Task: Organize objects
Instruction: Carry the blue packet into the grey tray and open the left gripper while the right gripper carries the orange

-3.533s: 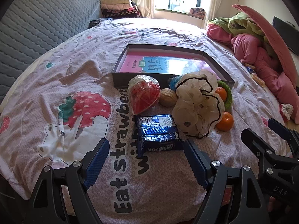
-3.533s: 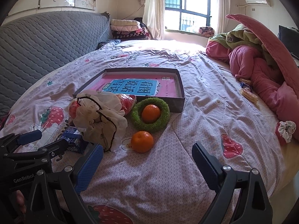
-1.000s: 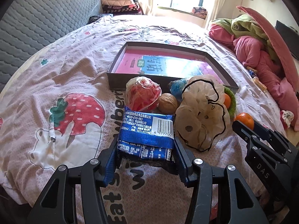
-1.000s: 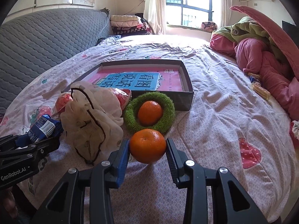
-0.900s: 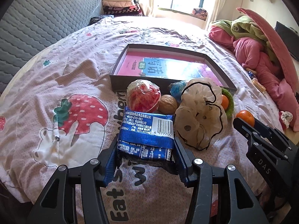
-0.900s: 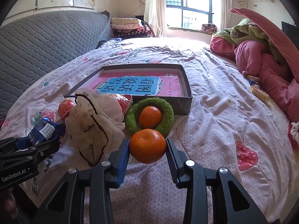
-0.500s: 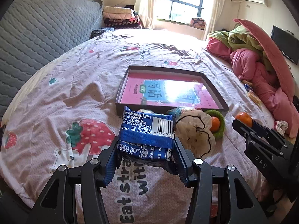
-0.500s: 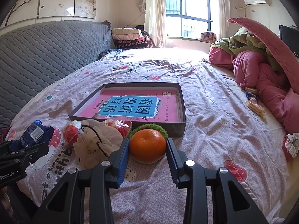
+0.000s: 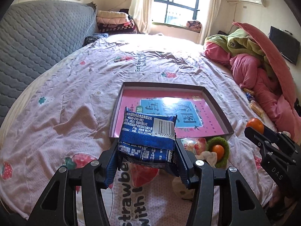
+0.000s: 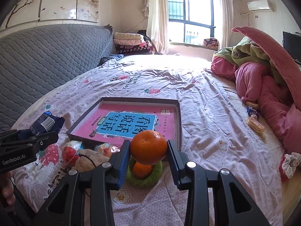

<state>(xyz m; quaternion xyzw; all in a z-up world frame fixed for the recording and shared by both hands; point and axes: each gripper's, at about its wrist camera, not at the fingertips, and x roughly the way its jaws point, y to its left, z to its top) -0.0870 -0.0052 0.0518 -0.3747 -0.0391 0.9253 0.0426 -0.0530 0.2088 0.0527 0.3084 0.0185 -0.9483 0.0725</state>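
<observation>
Both our grippers have lifted clear of the bed since a second ago: the left gripper (image 9: pixel 146 156) is clamped on the blue snack packet (image 9: pixel 148 131), and the right gripper (image 10: pixel 148 154) is clamped on a tangerine (image 10: pixel 148 147), each now carried in the air instead of sitting on the strawberry-print sheet (image 9: pixel 75 94). We judge that both pickups are done and the carry toward the shallow grey box (image 9: pixel 218 111) is under way. The box lies just beyond the remaining clutter, its pink printed floor bare, so there is plenty of landing space inside. Below us the second tangerine (image 10: pixel 142 169) sits in its green ring (image 10: pixel 146 179), beside the wrapped red fruit (image 10: pixel 70 152) and the cream cloth (image 10: pixel 88 160), all near the box's front wall. We need enough height to clear that wall and keep the two grippers apart.
</observation>
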